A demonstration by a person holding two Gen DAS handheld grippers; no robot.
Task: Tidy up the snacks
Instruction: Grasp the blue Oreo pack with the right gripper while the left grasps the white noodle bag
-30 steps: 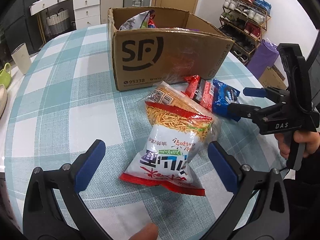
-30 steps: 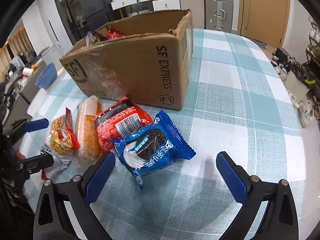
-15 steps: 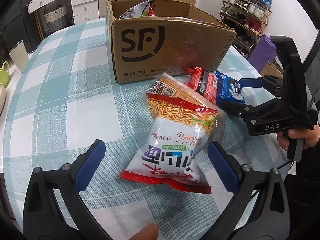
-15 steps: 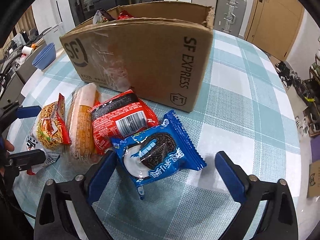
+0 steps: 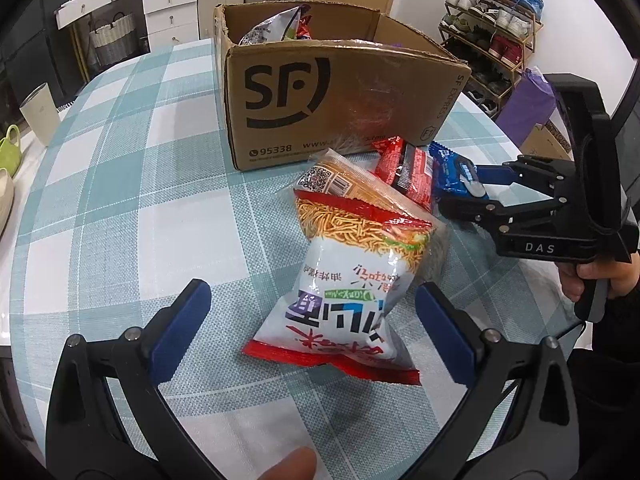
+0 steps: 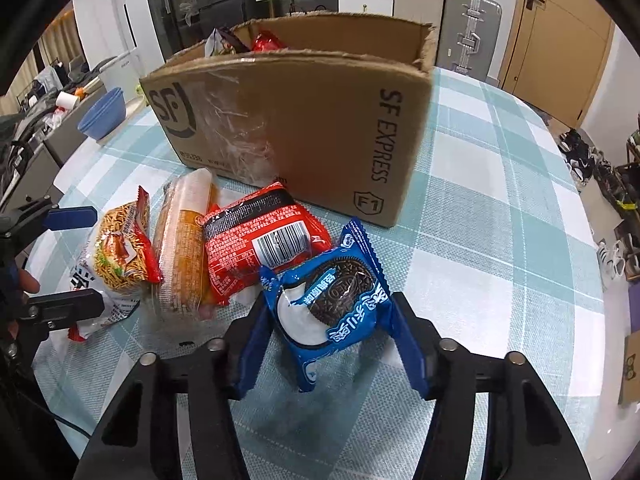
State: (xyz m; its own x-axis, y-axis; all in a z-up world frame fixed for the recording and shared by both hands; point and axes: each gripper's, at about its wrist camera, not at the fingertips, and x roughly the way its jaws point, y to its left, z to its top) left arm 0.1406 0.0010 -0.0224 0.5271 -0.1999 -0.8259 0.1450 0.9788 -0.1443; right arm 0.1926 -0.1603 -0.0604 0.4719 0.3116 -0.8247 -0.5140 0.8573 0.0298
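An open SF cardboard box [image 5: 336, 96] with snack bags inside stands on the checked table; it also shows in the right wrist view [image 6: 304, 128]. In front of it lie a white-and-red noodle bag [image 5: 352, 276], an orange snack pack [image 6: 184, 244], a red pack [image 6: 256, 240] and a blue Oreo pack [image 6: 332, 300]. My left gripper [image 5: 312, 332] is open, its fingers either side of the noodle bag's near end. My right gripper [image 6: 328, 348] has closed in on the Oreo pack, pads touching both its sides.
A cream cup [image 5: 40, 112] and green mug [image 5: 10, 148] stand at the table's left edge. A blue bowl [image 6: 102, 114] sits beyond the far-left edge. A shoe rack [image 5: 492, 20] and suitcases [image 6: 472, 32] stand past the table.
My right gripper moved forward and narrowed its jaws around the Oreo pack. My left gripper moved slightly closer to the noodle bag and stayed open.
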